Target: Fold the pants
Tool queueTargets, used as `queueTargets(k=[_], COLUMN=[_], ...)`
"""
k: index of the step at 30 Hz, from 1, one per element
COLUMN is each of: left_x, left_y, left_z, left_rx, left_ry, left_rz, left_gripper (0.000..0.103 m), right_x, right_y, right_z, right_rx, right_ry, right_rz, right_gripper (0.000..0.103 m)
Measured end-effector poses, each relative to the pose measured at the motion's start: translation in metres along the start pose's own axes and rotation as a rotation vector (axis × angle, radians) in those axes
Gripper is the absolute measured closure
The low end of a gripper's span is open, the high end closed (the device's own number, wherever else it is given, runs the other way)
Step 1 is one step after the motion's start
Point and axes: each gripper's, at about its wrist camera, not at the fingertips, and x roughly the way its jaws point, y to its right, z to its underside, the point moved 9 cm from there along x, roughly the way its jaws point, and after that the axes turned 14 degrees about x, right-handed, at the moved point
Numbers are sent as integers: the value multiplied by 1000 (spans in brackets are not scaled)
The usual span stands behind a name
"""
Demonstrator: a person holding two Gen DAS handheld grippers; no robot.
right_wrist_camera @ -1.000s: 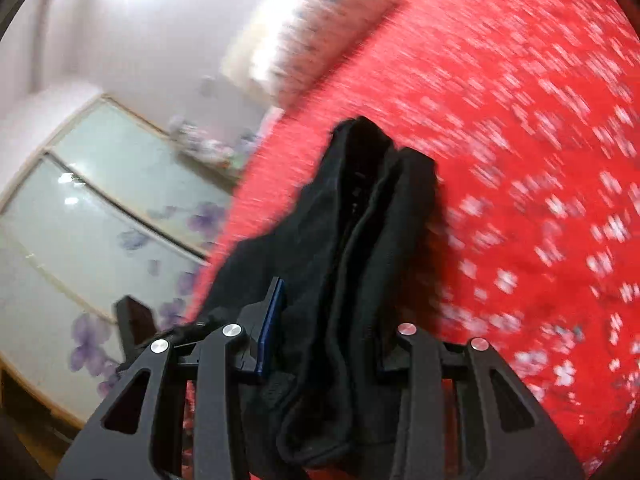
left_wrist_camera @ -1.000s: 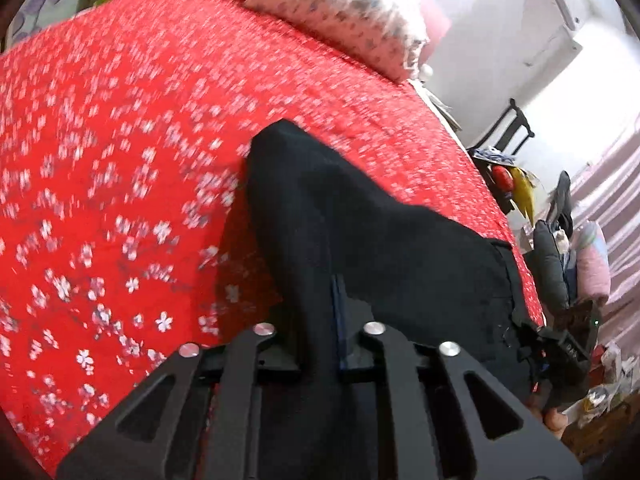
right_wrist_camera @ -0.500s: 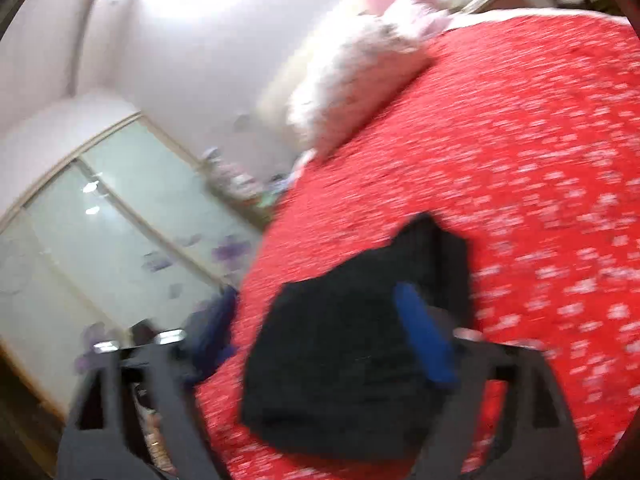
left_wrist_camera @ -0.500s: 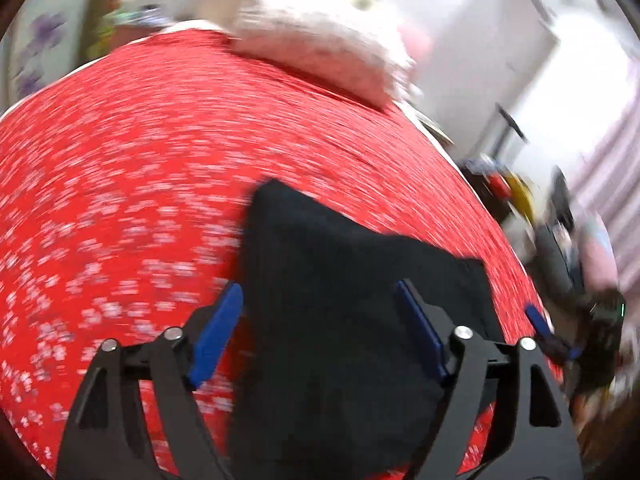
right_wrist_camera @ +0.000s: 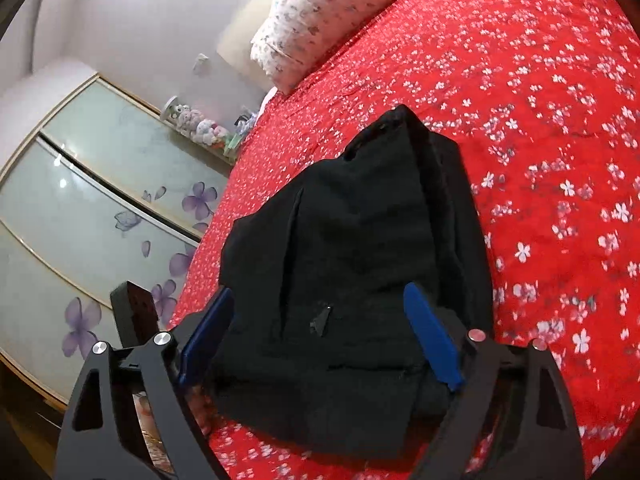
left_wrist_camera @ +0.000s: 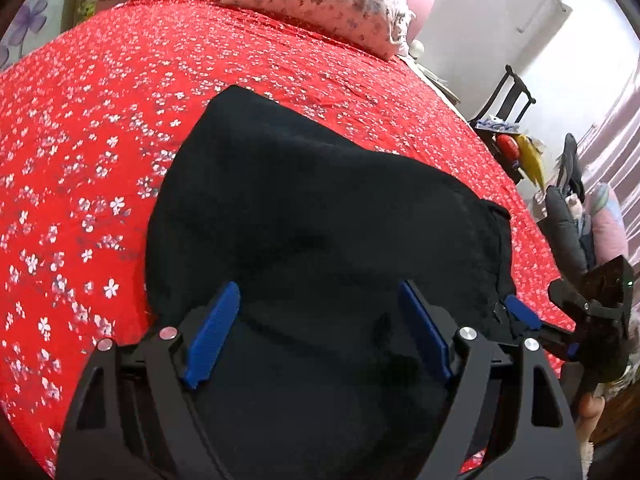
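Jaws on both the left gripper (left_wrist_camera: 316, 332) and right gripper (right_wrist_camera: 320, 332) have just been opening; now wide, gripping nothing. Black pants (left_wrist_camera: 320, 208) lie between them, folded compact near the bed (left_wrist_camera: 80, 140) foot edge. Looks nearly done; maybe final tidy.

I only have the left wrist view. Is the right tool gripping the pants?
Observer: No. The right tool is open, its jaws having just been opening; the pants lie between them, unpressed.
Operator: Is the fold tidy on that side?
Observer: Mostly. A lower layer sticks out along the right edge, beside the top one.
Operator: What's past the bed there?
Observer: A wardrobe with purple flowers on its doors.
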Motion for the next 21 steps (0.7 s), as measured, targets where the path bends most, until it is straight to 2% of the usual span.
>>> queueTargets(k=[2, 3, 5, 7, 8, 10, 12, 14, 17, 19, 21], left_x=[-4, -12, -29, -58, -71, -96, -109, -116, -127, -132, -137], left_y=[3, 6, 16, 25, 28, 38, 48, 54, 57, 58, 59], left_z=[1, 3, 9, 17, 21, 35, 50, 64, 86, 94, 103], left_rx=[31, 52, 88, 155, 184, 257, 311, 329, 285, 271, 270], left_ry=[-2, -2, 20, 88, 124, 183, 192, 186, 189, 199, 206], left_rz=[-35, -80, -112, -162, -196, -252, -278, -295, -301, -321, -347], left_gripper=[20, 20, 18, 5, 2, 2, 2, 2, 2, 2, 2], right_x=[0, -4, -16, -34, -45, -59, -75, -85, -88, -91, -94], right_y=[-3, -7, -11, -15, -21, -34, -44, -49, -46, -42, -33], right_z=[3, 6, 12, 20, 27, 41, 63, 86, 111, 125, 132], right_rx=[-42, -50, -71, -122, -171, -245, -325, -398, -454, -456, -420], right_ry=[20, 31, 81, 137, 167, 209, 263, 309, 347, 363, 363], right_rz=[2, -5, -2, 51, 64, 84, 118, 176, 290, 334, 342], right_gripper=[15, 15, 15, 14, 14, 7, 1, 1, 1, 1, 1])
